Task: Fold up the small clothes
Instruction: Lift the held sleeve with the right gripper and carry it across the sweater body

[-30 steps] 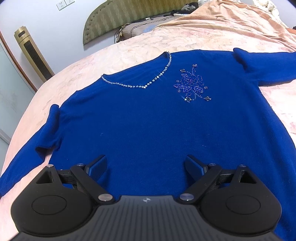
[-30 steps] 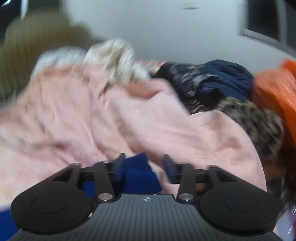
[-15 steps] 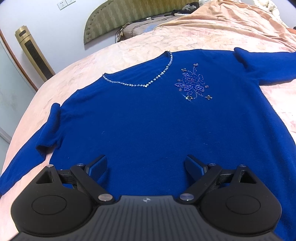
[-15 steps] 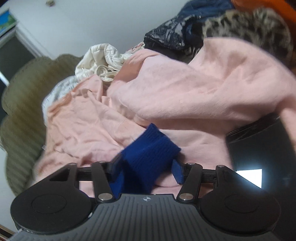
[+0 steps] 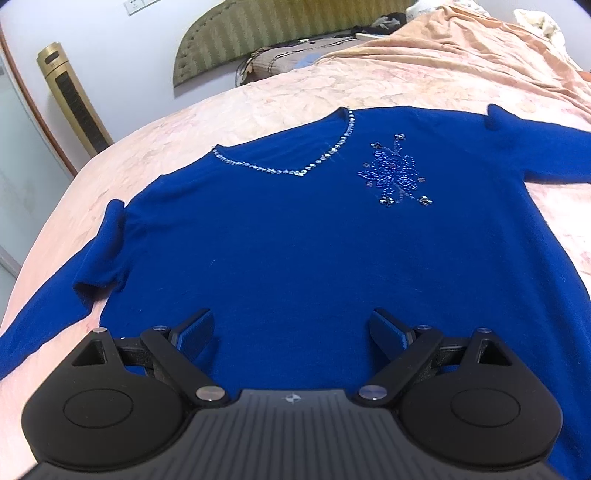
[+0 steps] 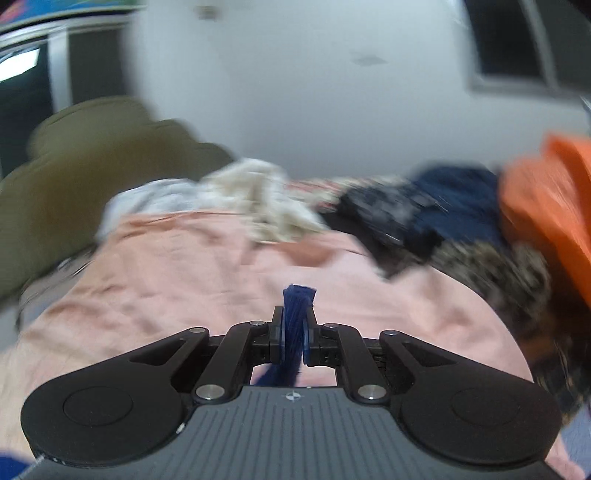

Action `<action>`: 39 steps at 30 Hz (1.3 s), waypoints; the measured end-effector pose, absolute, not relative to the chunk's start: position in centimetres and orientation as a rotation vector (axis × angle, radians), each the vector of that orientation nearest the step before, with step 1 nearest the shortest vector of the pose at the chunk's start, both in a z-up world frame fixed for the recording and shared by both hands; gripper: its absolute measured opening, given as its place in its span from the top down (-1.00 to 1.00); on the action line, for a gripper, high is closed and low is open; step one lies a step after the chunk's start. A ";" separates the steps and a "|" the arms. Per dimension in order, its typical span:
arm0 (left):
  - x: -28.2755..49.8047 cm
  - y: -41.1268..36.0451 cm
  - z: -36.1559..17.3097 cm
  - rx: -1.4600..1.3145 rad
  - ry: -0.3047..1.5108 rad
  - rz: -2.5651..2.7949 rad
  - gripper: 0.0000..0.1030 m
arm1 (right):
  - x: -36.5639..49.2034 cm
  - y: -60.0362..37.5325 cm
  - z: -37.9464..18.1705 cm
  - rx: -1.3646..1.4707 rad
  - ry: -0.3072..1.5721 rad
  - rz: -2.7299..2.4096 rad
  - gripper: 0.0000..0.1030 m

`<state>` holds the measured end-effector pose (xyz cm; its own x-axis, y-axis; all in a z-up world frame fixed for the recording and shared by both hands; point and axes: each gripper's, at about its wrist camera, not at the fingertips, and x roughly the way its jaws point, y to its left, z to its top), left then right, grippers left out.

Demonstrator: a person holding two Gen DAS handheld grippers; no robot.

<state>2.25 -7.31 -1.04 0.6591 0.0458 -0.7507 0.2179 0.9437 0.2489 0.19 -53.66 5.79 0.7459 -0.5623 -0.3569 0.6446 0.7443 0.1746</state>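
A pink bedspread [image 5: 229, 122] covers the bed; behind it stands an olive striped headboard [image 5: 266, 29]; left of the headboard, a gold tower fan [image 5: 74, 99] against the white wall [image 5: 122, 48].

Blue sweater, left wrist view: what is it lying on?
The blue sweater lies flat on a pink bedspread, which shows all around it. Whatever is directly beneath the sweater's body is covered.

blue sweater [image 5: 295, 258] flat across pink bedsheet [image 5: 229, 122], bare sheet open beyond its collar, headboard [image 5: 258, 33] and tower fan [image 5: 74, 103] block far side, heaped clothes pile [image 6: 424, 214] and bunched pink blanket [image 6: 221, 277] crowd right gripper's [image 6: 294, 332] front
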 end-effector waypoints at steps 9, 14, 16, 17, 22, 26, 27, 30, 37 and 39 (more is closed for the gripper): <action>2.9 -4.5 -0.7 0.262 0.845 -0.037 -0.79 | 3.8 -38.8 7.2 0.226 0.342 -0.253 0.77; 3.0 -3.2 -0.8 0.233 0.849 -0.008 -0.79 | 4.9 -32.5 7.0 0.214 0.378 -0.110 0.77; 2.8 -2.8 -0.7 0.231 0.846 -0.003 -0.79 | 5.3 -30.7 6.7 0.224 0.390 -0.075 0.78; 2.8 -2.6 -0.7 0.233 0.844 0.000 -0.79 | 5.5 -30.0 6.6 0.225 0.395 -0.060 0.80; 2.5 -1.7 -0.8 0.240 0.830 0.023 -0.79 | 6.7 -26.5 6.5 0.216 0.411 -0.007 0.89; 2.5 -0.9 -0.9 0.232 0.834 0.037 -0.79 | 7.7 -24.3 6.4 0.213 0.425 0.019 0.91; 2.5 -0.6 -0.9 0.230 0.836 0.039 -0.79 | 7.9 -23.9 6.3 0.212 0.432 0.025 0.91; 2.3 -0.1 -0.8 0.224 0.830 0.042 -0.79 | 8.2 -23.6 5.4 0.222 0.465 0.030 0.74; 2.3 -0.2 -0.7 0.239 0.828 0.029 -0.79 | 6.6 -31.1 0.7 0.171 0.573 -0.208 0.34; 2.4 -0.5 -0.8 0.242 0.831 0.022 -0.79 | 5.5 -33.9 -0.3 0.072 0.590 -0.318 0.04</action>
<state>2.45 -0.54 -0.79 0.6755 0.1140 -0.7285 0.0746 0.9723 0.2214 5.48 -33.87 -0.34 0.7839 -0.2741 -0.5570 0.3152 0.9488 -0.0233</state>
